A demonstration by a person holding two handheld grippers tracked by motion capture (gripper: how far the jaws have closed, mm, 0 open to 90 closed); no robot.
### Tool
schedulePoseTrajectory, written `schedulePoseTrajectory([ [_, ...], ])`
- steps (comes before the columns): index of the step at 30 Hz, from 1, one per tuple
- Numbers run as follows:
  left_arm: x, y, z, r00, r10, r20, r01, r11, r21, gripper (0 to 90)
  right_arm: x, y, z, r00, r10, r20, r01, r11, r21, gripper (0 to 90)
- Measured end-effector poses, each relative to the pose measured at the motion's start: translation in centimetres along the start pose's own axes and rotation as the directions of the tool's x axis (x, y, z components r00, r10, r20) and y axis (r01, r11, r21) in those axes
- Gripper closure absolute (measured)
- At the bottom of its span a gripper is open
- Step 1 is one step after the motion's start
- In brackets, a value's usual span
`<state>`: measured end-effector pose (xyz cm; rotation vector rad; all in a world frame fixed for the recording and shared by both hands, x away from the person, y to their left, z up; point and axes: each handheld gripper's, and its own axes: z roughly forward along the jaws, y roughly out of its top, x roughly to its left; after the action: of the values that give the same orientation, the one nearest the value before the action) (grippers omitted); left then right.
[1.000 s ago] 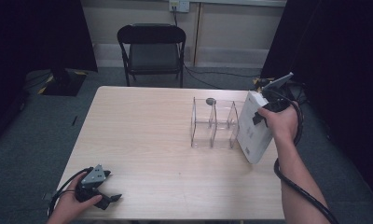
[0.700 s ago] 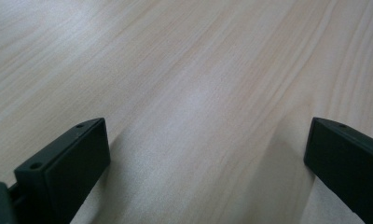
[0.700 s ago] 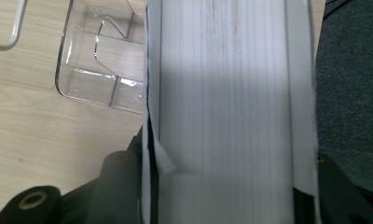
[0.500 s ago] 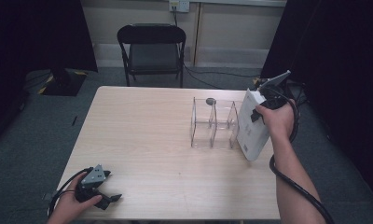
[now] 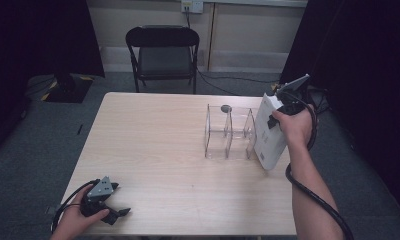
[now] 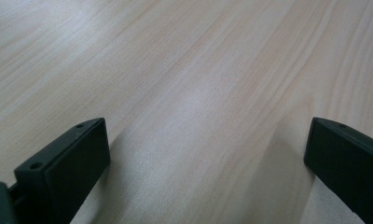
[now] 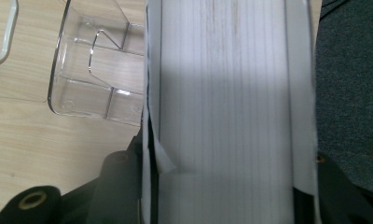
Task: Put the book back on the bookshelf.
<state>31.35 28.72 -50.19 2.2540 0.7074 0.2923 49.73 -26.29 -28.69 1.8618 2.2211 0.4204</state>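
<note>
High view: my right tool (image 5: 280, 107) is clamped on the top end of a thick white binder (image 5: 269, 135), which hangs tilted, lower corner near the right edge of the tabletop (image 5: 158, 150); can't tell if that corner touches down. The binder sits just beside the right end of a clear acrylic file rack (image 5: 228, 132), which stands upright on the right half of the tabletop. A small round dark object (image 5: 226, 108) lies at the rack's far side. My left tool (image 5: 108, 205) rests at the near left corner of the tabletop, well apart from the rack and binder. A black folding chair (image 5: 163, 55) stands beyond the far edge. Left tool view: jaws spread wide, nothing between them, just bare wood tabletop (image 6: 198, 93) below. Right tool view: jaws are squeezed on both faces of the binder (image 7: 226, 107), its white page block running straight up the frame; the clear rack (image 7: 96, 70) is just to its left on the tabletop, grey carpet (image 7: 352, 93) to its right.
</note>
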Motion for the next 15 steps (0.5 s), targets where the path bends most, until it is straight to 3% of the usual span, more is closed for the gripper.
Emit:
schedulePoseTrajectory([
  [15, 0.0, 0.0, -0.01, 1.0, 0.0, 0.001, 0.0, 1.0, 0.0, 0.0, 0.26, 0.54, 0.96, 0.9996, 0.025, 0.011, -0.025, 1.0, -0.014, 53.1],
])
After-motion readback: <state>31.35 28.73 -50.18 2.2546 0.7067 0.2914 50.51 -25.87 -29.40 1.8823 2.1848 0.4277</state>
